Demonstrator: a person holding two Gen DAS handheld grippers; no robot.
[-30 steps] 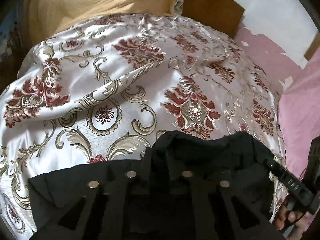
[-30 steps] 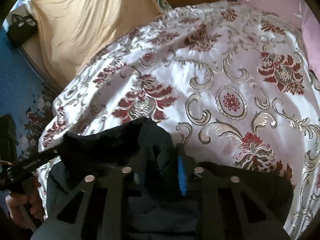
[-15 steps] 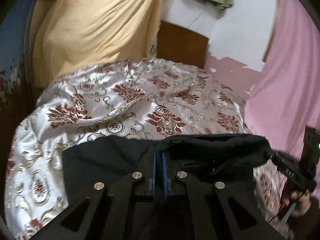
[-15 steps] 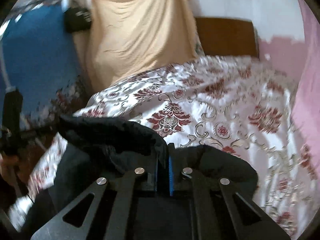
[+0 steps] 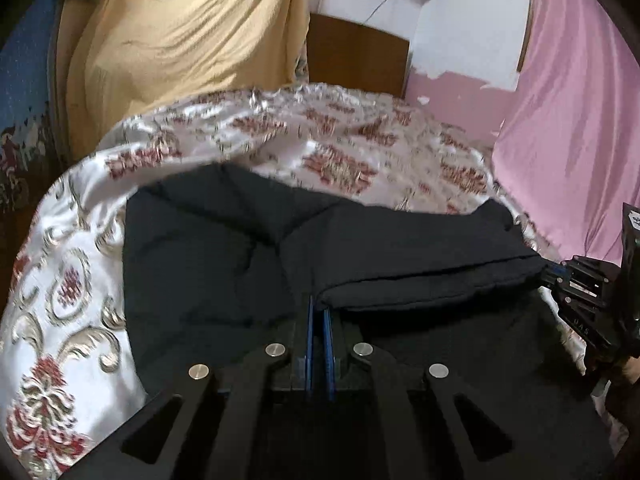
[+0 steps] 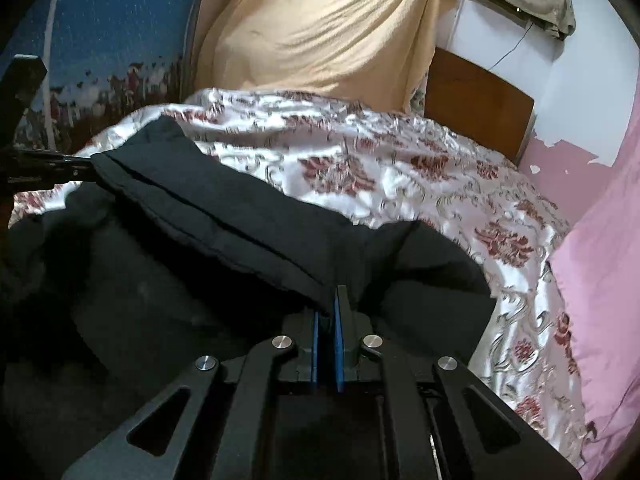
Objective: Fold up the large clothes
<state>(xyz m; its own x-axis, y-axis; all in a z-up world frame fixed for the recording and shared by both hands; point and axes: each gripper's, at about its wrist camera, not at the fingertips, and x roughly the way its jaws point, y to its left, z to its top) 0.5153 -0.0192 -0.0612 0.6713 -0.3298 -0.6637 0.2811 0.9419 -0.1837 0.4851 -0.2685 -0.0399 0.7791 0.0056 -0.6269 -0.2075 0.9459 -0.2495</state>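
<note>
Black garment point(image 5: 224, 256) now pulled nearer across bedspread point(image 5: 80, 280); both grippers, left point(image 5: 318, 312) and right point(image 6: 329, 308), clamped on its edge. Right view alone shows blue wall point(image 6: 120, 20); pink curtain point(image 5: 580, 120) right.

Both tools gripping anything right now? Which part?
Yes. Left tool and right tool each pinch the hemmed edge of the black garment, at opposite ends, over the bedspread.

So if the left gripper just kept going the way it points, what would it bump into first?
The black garment its fingers are shut on, with the patterned bedspread apparently right beneath.
</note>
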